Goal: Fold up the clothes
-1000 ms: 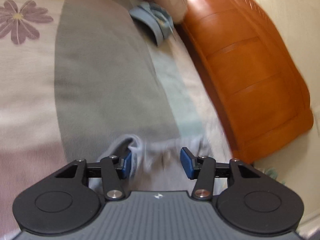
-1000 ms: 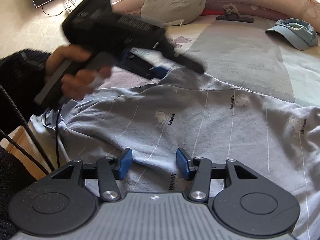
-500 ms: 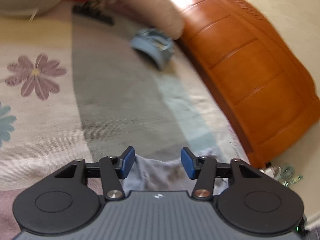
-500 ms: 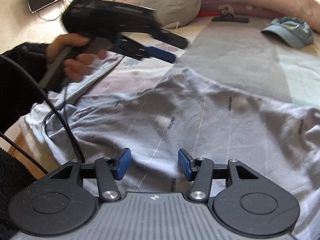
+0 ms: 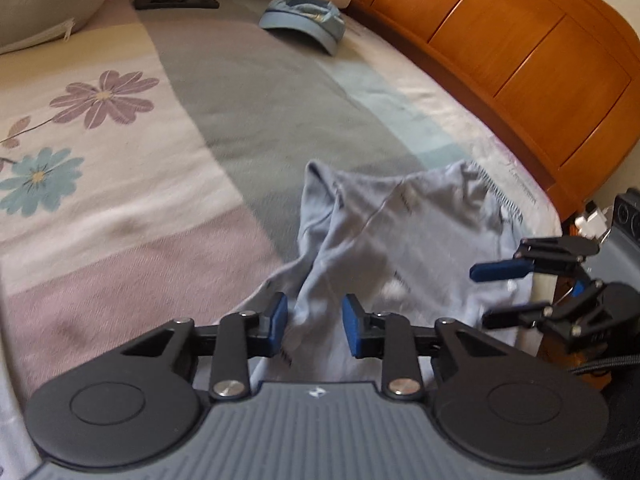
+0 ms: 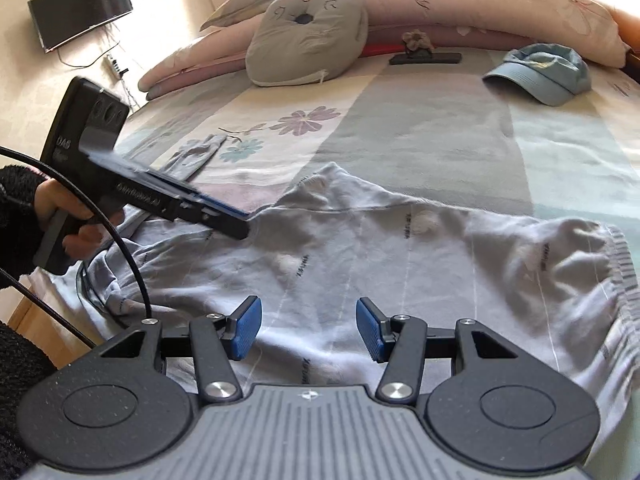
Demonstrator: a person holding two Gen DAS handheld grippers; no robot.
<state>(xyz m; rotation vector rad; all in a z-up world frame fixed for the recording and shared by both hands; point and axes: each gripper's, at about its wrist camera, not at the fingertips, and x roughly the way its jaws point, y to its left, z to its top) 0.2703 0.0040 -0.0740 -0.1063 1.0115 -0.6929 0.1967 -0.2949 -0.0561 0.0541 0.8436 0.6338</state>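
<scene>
Two grippers over one pale blue garment (image 6: 400,248), which lies spread and wrinkled across the near part of the bed (image 6: 432,120). Left gripper (image 5: 313,320): jaws parted, blue pads either side of a raised fold of the cloth; the fold runs up between them, but contact with the pads cannot be confirmed. From the right wrist view the left gripper (image 6: 240,222) sits low at the garment's far left edge, held by a hand (image 6: 66,220) in a dark sleeve. Right gripper (image 6: 308,328): jaws wide apart, hovering above the garment's near middle, cloth showing in the gap, nothing gripped. Ribbed hem (image 6: 622,272) lies at the right. Blue cap (image 6: 540,72) and grey cushion (image 6: 308,38) rest well beyond the garment, near the pillows (image 6: 480,8). Wooden headboard (image 5: 520,52) at the right in the left wrist view.
</scene>
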